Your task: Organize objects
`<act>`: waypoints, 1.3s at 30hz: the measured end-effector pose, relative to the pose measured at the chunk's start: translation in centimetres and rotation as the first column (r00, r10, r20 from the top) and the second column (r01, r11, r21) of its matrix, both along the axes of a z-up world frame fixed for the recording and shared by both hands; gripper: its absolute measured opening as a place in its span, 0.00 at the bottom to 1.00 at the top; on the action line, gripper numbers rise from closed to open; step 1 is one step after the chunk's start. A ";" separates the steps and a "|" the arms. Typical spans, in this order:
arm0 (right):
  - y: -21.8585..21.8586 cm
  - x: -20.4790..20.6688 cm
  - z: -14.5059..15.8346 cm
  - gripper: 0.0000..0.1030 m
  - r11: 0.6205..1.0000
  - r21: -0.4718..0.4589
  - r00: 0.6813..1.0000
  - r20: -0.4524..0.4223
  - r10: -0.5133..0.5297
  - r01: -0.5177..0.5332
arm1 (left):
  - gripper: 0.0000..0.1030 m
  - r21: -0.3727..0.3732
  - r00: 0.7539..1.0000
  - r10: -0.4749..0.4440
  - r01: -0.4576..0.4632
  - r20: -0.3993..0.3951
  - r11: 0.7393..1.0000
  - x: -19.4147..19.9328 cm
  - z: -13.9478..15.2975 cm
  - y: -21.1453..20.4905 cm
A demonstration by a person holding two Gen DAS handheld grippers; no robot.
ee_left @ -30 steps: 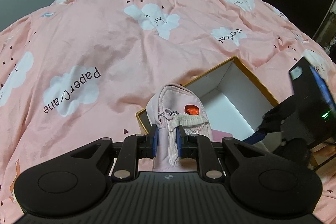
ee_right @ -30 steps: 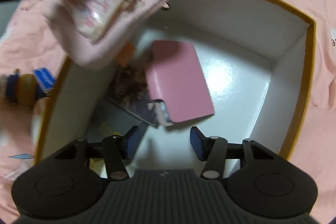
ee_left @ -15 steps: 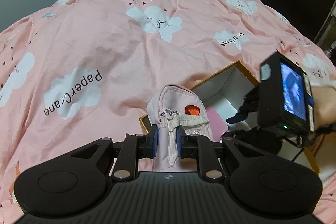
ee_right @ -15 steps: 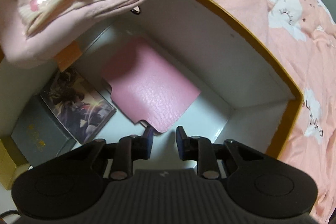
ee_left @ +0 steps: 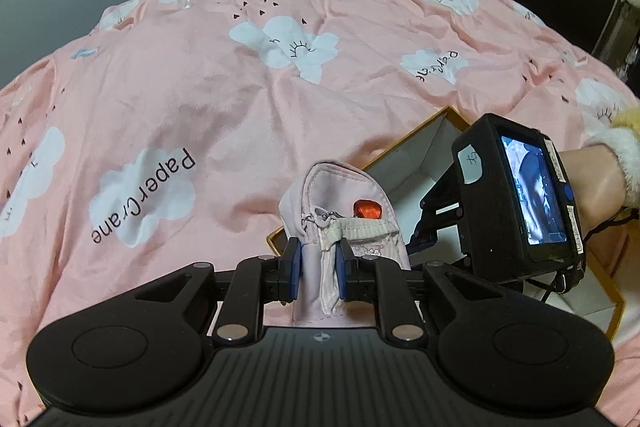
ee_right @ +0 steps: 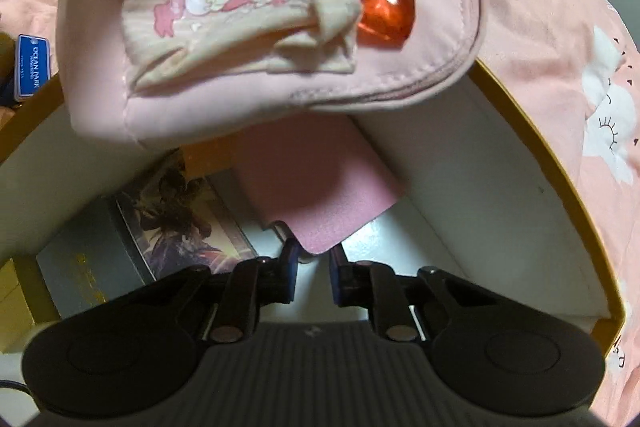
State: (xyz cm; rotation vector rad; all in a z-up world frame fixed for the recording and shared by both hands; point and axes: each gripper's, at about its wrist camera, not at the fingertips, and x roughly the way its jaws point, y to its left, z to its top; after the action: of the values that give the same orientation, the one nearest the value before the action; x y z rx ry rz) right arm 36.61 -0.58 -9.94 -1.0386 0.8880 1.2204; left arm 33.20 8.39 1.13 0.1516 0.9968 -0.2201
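My left gripper (ee_left: 318, 273) is shut on a pale pink zip pouch (ee_left: 340, 199) with a red heart charm (ee_left: 367, 209), held over the near corner of a gold-rimmed white box (ee_left: 416, 135). From the right wrist view the pouch (ee_right: 440, 39) hangs above the box (ee_right: 520, 147), its charm (ee_right: 386, 9) dangling. My right gripper (ee_right: 314, 277) is inside the box, jaws closed around the corner of a pink wallet (ee_right: 320, 187) that lies on the box floor. The right gripper's body (ee_left: 516, 203) shows in the left wrist view.
In the box, left of the wallet, lie a picture-printed case (ee_right: 184, 215), a grey box (ee_right: 80, 267) and a yellow item (ee_right: 12, 299). A blue tag (ee_right: 32, 67) lies outside the box. The pink cloud-print bedspread (ee_left: 200, 87) surrounds everything.
My right gripper moved in over the wallet and closed its jaws on the corner. The pouch in my left gripper came closer over the box.
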 end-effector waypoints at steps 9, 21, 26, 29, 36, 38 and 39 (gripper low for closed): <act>-3.9 1.0 4.3 0.24 0.984 0.075 0.986 -0.051 -0.160 0.163 | 0.19 0.098 0.981 -0.192 0.193 -0.015 0.976 0.7 -0.9 -3.7; -5.6 0.3 4.8 0.39 0.974 0.118 0.979 -0.085 -0.183 0.193 | 0.21 0.240 0.840 -0.504 0.541 -0.201 0.806 2.1 -6.2 -8.9; -4.9 1.4 4.8 0.53 0.957 0.157 0.964 -0.144 -0.223 0.244 | 0.30 0.375 0.827 -0.527 0.560 -0.195 0.739 1.7 -7.4 -9.6; -4.5 2.2 4.3 0.56 0.944 0.157 0.948 -0.188 -0.259 0.289 | 0.30 0.427 0.861 -0.484 0.500 -0.155 0.753 1.9 -7.4 -9.3; -3.9 2.0 3.3 0.72 0.939 0.137 0.934 -0.219 -0.281 0.314 | 0.30 0.301 0.937 -0.350 0.331 0.009 0.894 0.3 -3.6 -5.9; -3.6 1.8 3.2 0.72 0.940 0.141 0.939 -0.203 -0.279 0.310 | 0.30 0.246 0.958 -0.284 0.265 0.043 0.932 0.2 -2.0 -4.8; -3.3 1.7 3.2 0.70 0.940 0.146 0.940 -0.202 -0.276 0.308 | 0.30 0.222 0.966 -0.252 0.234 0.055 0.946 0.0 -1.5 -4.1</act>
State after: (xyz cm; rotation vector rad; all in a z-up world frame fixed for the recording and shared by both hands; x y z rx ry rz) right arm 38.30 -3.91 -6.76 -0.6349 1.0146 1.1261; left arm 33.23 4.32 -0.35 0.4793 0.9165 -0.3298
